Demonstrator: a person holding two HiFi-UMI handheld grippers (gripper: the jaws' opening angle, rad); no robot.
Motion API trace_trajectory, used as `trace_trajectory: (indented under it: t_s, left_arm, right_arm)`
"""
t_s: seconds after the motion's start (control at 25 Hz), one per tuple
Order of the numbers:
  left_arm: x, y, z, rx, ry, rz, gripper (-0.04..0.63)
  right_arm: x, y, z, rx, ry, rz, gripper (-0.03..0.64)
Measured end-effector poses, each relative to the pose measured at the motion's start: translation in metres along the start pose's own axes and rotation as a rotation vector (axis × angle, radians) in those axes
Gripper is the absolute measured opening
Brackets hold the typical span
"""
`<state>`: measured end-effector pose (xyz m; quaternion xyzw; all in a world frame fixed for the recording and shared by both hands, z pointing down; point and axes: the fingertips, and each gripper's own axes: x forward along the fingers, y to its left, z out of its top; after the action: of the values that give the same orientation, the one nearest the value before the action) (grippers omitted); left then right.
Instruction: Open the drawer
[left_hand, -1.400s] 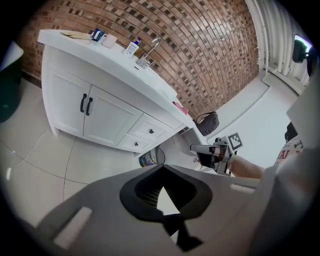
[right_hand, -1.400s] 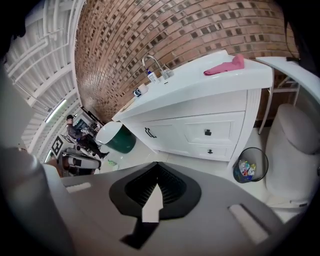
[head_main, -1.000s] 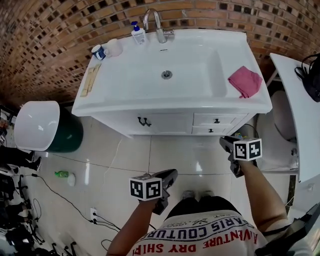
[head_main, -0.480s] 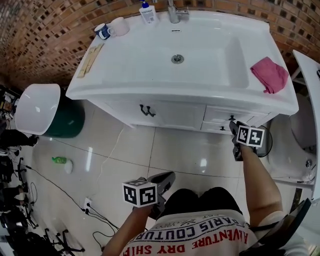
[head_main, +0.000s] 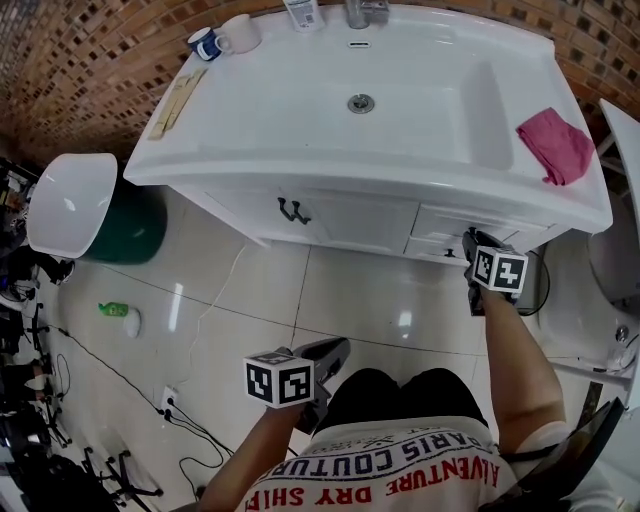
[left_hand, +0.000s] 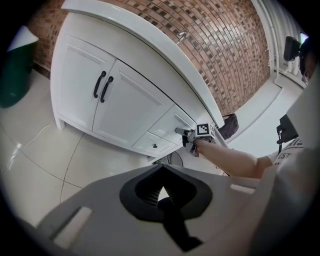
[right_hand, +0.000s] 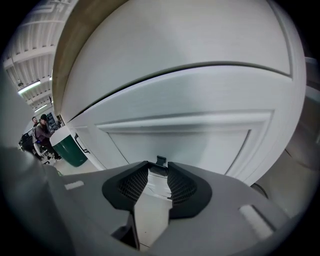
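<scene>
While jaws of right gripper (right_hand: 158, 170), just narrowing, gape empty | drawer knob (right_hand: 161, 160) straight ahead (untouched) | left gripper (head_main: 330, 352) closed, farther back.

The right arm (head_main: 517, 345) stretches forward, the right tongs (head_main: 470, 243) tipped downward with jaws apart, having just been closing slightly and pressing on nothing, while the left tongs (head_main: 336, 350), jaws together, hang low beside the thighs (head_main: 400, 392), tipped downward.

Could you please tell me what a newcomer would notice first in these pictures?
The white sink cabinet against the brick wall dominates, a pink cloth on its right end. The right gripper, jaws apart and just closing slightly, has the upper drawer's dark handle at its tips.
</scene>
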<state>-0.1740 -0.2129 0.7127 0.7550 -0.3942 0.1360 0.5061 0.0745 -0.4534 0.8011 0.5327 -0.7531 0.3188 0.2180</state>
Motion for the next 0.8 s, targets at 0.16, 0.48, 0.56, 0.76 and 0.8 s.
trace_trajectory:
  t_s: [0.16,0.48,0.56,0.76,0.8]
  left_arm:
    - [-0.002,0.000,0.011,-0.007,-0.027,-0.011,-0.006]
    - [-0.007,-0.005,0.017,-0.003,-0.042,-0.013,-0.006]
    - [-0.009,-0.011,0.019,-0.001,-0.041,-0.012,-0.006]
    - [-0.012,-0.031,0.017,-0.003,-0.019,-0.032,-0.006]
    - [-0.013,-0.035,0.016,-0.003,-0.011,-0.035,-0.006]
  right_arm:
    - [-0.001,0.000,-0.002,-0.003,0.013,0.005,0.127]
    - [-0.008,0.004,-0.010,-0.020,0.040,0.009,0.124]
    - [-0.013,0.007,-0.015,-0.015,0.046,0.010,0.124]
    - [-0.028,0.017,-0.035,0.000,0.063,0.018,0.124]
    - [-0.032,0.019,-0.039,0.000,0.072,0.021,0.124]
